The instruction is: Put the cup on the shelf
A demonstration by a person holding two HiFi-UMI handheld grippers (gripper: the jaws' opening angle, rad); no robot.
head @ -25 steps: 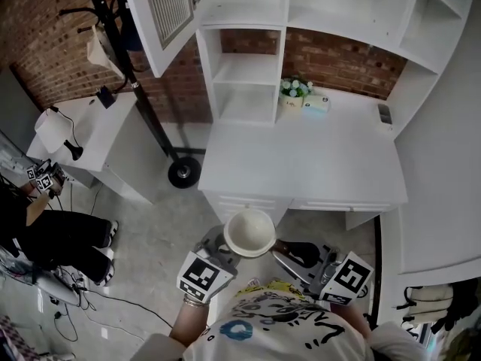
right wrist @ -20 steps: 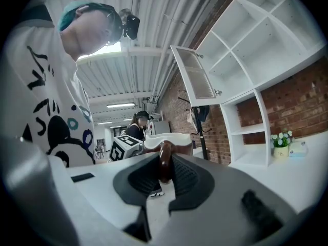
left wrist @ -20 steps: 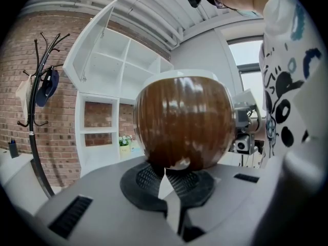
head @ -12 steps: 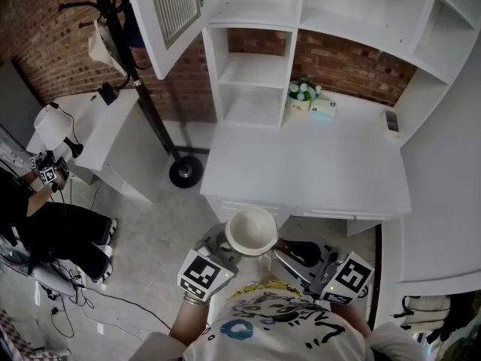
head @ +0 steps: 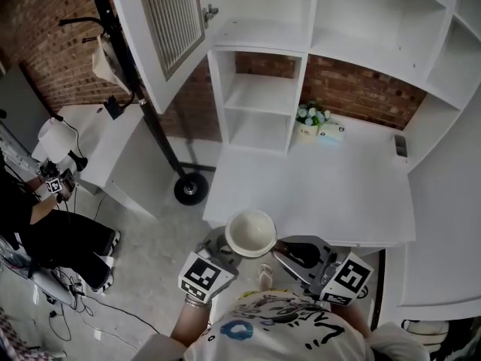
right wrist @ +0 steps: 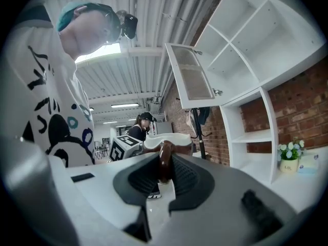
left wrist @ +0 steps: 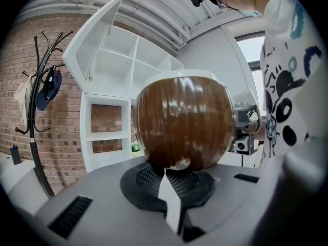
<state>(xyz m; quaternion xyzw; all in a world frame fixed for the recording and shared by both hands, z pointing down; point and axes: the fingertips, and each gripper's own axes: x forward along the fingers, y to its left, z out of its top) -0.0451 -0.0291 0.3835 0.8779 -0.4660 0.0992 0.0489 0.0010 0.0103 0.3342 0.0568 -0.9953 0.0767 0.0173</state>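
Note:
A round cup, brown outside and white inside [head: 249, 233], hangs between my two grippers just in front of the white desk's near edge [head: 301, 235]. From the left, my left gripper [head: 222, 248] is shut on the cup's lower body [left wrist: 184, 127]. On the other side, my right gripper [head: 287, 251] is shut on the cup's brown handle [right wrist: 164, 160]. The white shelf unit [head: 259, 115] stands at the back of the desk, its open compartments empty, and shows in the left gripper view [left wrist: 107, 132] and the right gripper view [right wrist: 251, 137].
An upper cabinet door [head: 161, 28] hangs open above the shelf. A small flower pot [head: 307, 119] and a box sit on the desk by the brick wall. A black coat rack [head: 146, 111], a white side table [head: 98, 141] and a seated person [head: 45, 224] are at the left.
The desk and shelf have slid lower and nearer in the head view. The cup stays held between both grippers and now overlaps the desk's front edge.

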